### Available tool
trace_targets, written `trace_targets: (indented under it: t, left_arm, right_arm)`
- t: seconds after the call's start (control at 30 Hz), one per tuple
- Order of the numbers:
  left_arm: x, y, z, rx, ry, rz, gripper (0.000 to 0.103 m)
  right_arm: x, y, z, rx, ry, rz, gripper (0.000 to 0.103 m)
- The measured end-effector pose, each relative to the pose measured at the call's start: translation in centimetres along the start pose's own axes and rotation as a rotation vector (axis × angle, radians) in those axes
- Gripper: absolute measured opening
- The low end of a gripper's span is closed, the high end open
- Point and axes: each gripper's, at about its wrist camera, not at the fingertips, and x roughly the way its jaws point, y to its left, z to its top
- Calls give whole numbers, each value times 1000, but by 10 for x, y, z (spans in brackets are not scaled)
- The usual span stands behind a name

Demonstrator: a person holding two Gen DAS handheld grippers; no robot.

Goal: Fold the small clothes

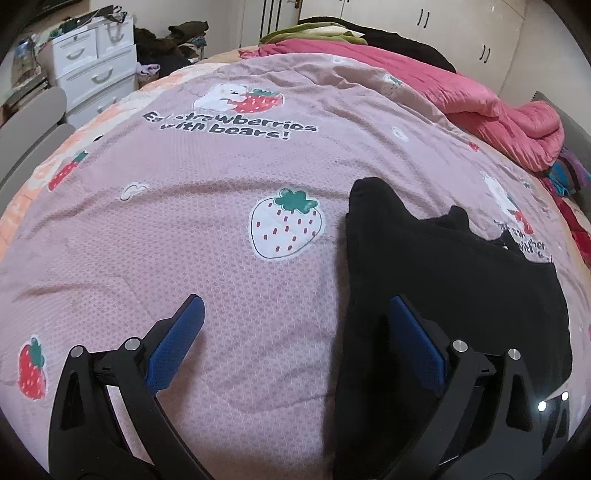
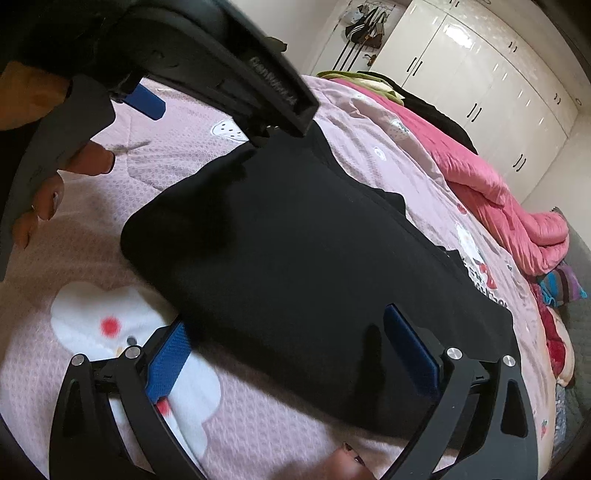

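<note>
A black garment (image 1: 436,280) lies flat on the pink strawberry-print bedspread (image 1: 221,229), at the right of the left wrist view. My left gripper (image 1: 297,314) is open, straddling the garment's left edge: its right pad (image 1: 417,343) is over the black cloth, its left pad (image 1: 177,343) over bare bedspread. In the right wrist view the same black garment (image 2: 295,240) fills the middle. My right gripper (image 2: 288,339) is open over its near edge, holding nothing. The left gripper's body (image 2: 229,62) and a hand (image 2: 48,192) show at the upper left of that view.
A rumpled pink quilt (image 1: 480,99) and dark and green clothes (image 1: 332,31) lie along the bed's far side. White drawers (image 1: 92,62) stand at the left beyond the bed. White wardrobes (image 2: 480,74) line the far wall. Colourful clothes (image 2: 557,288) are piled at the right.
</note>
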Motion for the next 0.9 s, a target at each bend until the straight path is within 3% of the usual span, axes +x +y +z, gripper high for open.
trace_targets:
  t: [0.37, 0.6, 0.63, 0.67, 0.8, 0.87, 0.9]
  left_arm:
    - [17, -4, 25, 17, 4, 27, 94]
    - [33, -2, 32, 8, 42, 17, 94]
    - [34, -2, 33, 7, 46, 9, 94]
    - [35, -2, 34, 5, 48, 1, 94]
    - [39, -4, 33, -7, 70, -33, 94]
    - [40, -6, 33, -3, 71, -30, 94]
    - [40, -6, 33, -5, 74, -40, 94]
  right_arm:
    - [14, 2, 15, -14, -10, -33, 98]
    - [12, 4, 18, -32, -78, -100, 97]
    - [9, 3, 18, -36, -98, -109, 92]
    - [6, 3, 18, -40, -116, -116, 75]
    - [-7, 4, 17, -59, -192, -117, 42]
    - [-14, 4, 16, -61, -226, -122, 18]
    - [-17, 4, 15, -54, -237, -127, 17]
